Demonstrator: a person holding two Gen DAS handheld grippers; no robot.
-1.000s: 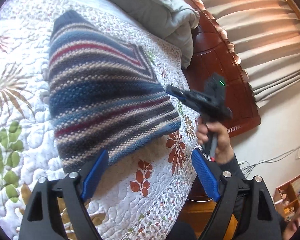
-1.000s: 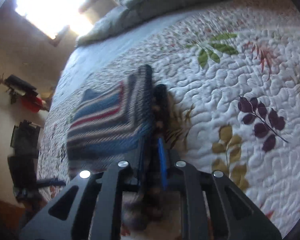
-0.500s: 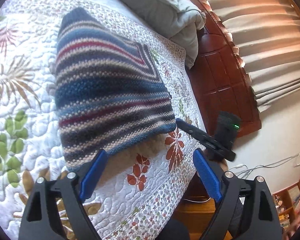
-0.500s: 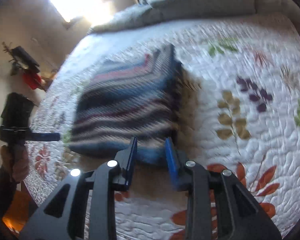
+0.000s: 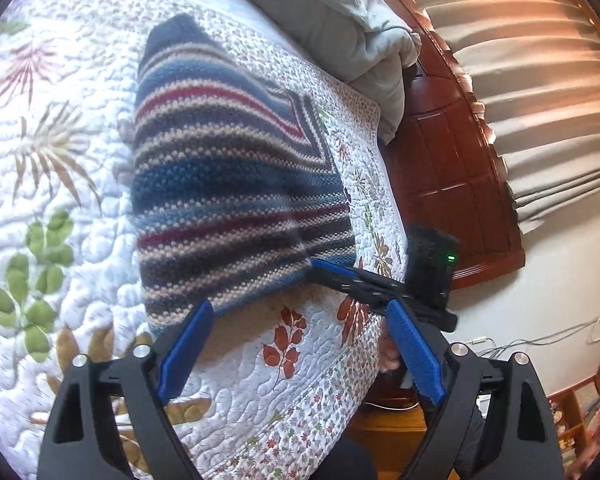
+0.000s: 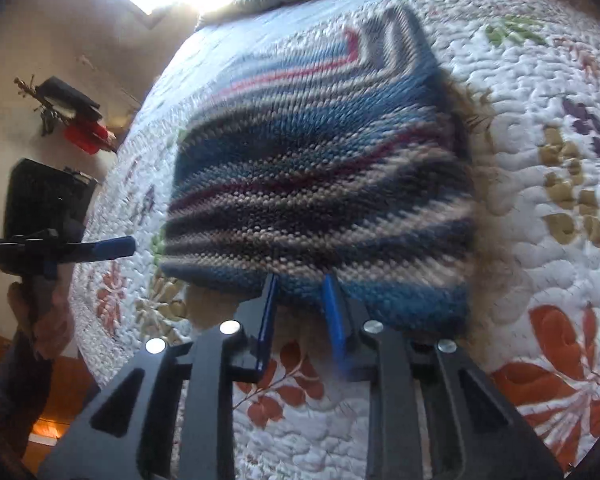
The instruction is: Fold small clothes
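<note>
A folded striped knit sweater (image 5: pixel 236 196), blue, cream, dark and red, lies flat on the quilted floral bedspread (image 5: pixel 52 160). My left gripper (image 5: pixel 296 324) is open and empty, just in front of the sweater's near edge. My right gripper (image 6: pixel 300 292) is open by a narrow gap, its tips right at the sweater's (image 6: pixel 320 184) near edge, holding nothing. In the left wrist view the right gripper (image 5: pixel 340 274) sits at the sweater's near right corner. In the right wrist view the left gripper (image 6: pixel 112 248) is off to the left, over the bed's edge.
A grey duvet (image 5: pixel 340 28) is bunched at the head of the bed. A wooden headboard (image 5: pixel 452 160) and curtains (image 5: pixel 540 100) stand beyond the bed's right edge. The bedspread's edge (image 5: pixel 364 360) drops off near the grippers.
The right gripper let go of the sweater, opened a little and pulled back to its near edge. The left gripper stayed open and shifted slightly.
</note>
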